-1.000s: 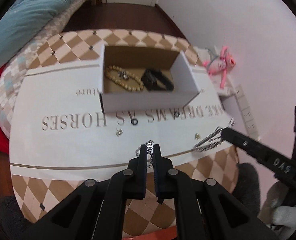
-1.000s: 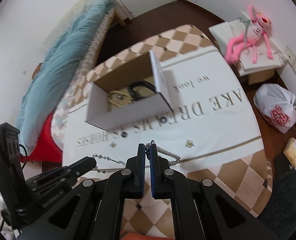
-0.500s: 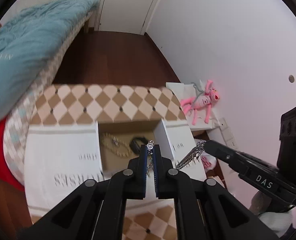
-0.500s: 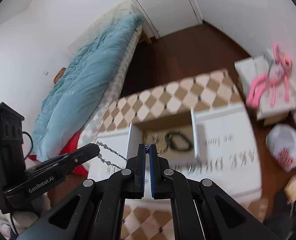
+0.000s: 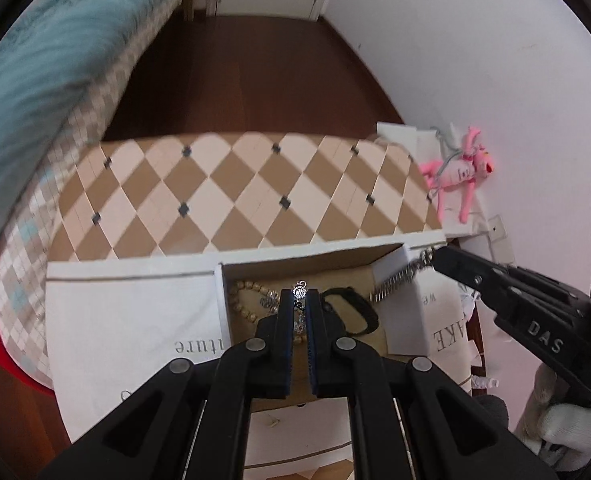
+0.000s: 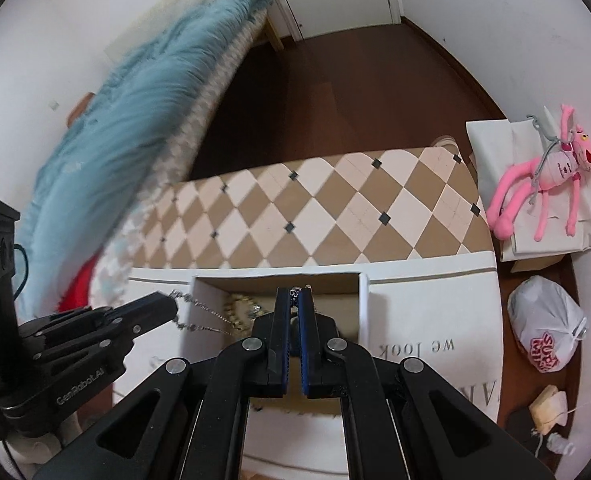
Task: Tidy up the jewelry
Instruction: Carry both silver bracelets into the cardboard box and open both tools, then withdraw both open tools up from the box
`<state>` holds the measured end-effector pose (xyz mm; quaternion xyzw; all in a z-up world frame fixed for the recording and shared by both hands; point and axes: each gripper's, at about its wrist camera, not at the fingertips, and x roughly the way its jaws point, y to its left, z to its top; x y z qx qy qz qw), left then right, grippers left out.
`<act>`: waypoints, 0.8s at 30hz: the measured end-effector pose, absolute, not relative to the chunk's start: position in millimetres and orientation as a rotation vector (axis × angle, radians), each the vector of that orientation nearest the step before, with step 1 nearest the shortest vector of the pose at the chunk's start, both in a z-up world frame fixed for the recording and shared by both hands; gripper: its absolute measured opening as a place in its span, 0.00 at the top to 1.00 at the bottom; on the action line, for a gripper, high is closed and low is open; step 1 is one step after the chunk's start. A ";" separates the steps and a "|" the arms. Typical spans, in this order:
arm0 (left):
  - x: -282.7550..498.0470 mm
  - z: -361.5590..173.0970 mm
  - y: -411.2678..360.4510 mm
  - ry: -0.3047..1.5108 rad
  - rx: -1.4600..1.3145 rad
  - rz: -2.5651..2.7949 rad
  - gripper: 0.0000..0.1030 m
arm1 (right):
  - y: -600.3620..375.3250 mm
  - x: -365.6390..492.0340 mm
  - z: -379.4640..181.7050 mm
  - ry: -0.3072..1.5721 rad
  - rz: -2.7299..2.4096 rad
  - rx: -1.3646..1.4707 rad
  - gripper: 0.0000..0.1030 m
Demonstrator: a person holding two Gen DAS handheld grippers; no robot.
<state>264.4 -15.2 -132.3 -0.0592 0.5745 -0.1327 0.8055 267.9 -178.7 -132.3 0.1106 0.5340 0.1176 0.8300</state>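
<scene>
L gripper [image 5: 300, 294] is clamped shut on one end of a silver chain [image 6: 199, 314], a small oval charm [image 5: 299, 291] poking up between its tips; R gripper [image 6: 295, 293] is pinched closed on the other end — the chain is strung between the two, above an open white cardboard box [image 5: 219, 300]. Inside the box: a tan beaded bracelet [image 5: 241, 300] at left & a black band [image 5: 355, 312] at right, on a brown floor. Chain is thin, silver, w/ small bead-like links; in the left view the stretch near the R gripper blurs into a ridged streak. Box's near wall is hidden behind the gripper fingers. Box sits on a white cloth [image 6: 427, 308] w/ grey lettering, partly cut off, over a diamond-check tabletop [image 5: 255, 200]. Beyond — pink plush toy [image 6: 543, 176], blurred blue bedding [image 6: 135, 112].
</scene>
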 end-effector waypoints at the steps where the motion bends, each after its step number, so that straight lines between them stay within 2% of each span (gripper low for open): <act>1: 265.4 -135.1 -15.0 1.244 -0.130 -0.278 0.97 | -176.9 273.0 -137.6 1.146 0.246 0.217 0.96; 5: 263.9 -139.5 -17.7 1.267 -0.125 -0.249 0.94 | -169.1 283.1 -158.1 1.191 0.223 0.121 0.96; 9: 258.4 -139.2 -20.5 1.248 -0.081 -0.202 0.88 | -168.3 282.4 -182.5 1.313 0.201 0.081 0.93; 10: 257.0 -138.7 -19.3 1.240 -0.079 -0.195 0.80 | -170.0 279.4 -183.9 1.323 0.189 0.078 0.88; 11: 256.2 -138.5 -17.5 1.235 -0.082 -0.188 0.73 | -172.8 275.5 -182.2 1.318 0.181 0.084 0.71; 12: 253.1 -137.2 -14.6 1.225 -0.086 -0.173 0.55 | -174.5 271.9 -179.9 1.309 0.178 0.090 0.50; 13: 250.9 -136.1 -12.2 1.215 -0.086 -0.158 0.38 | -178.0 267.3 -175.2 1.292 0.172 0.097 0.42; 14: 248.2 -134.8 -9.7 1.200 -0.084 -0.139 0.33 | -179.7 263.9 -171.2 1.278 0.166 0.099 0.36; 19: 227.8 -134.6 -3.1 1.138 -0.018 -0.071 0.30 | -187.0 241.3 -161.1 1.242 0.121 0.087 0.35; 23: 213.8 -142.6 -0.8 1.127 -0.020 -0.057 0.20 | -185.1 225.4 -169.1 1.243 0.081 0.058 0.12; 24: 210.3 -146.4 -0.3 1.128 -0.022 -0.052 0.08 | -184.0 221.7 -171.3 1.243 0.079 0.057 0.09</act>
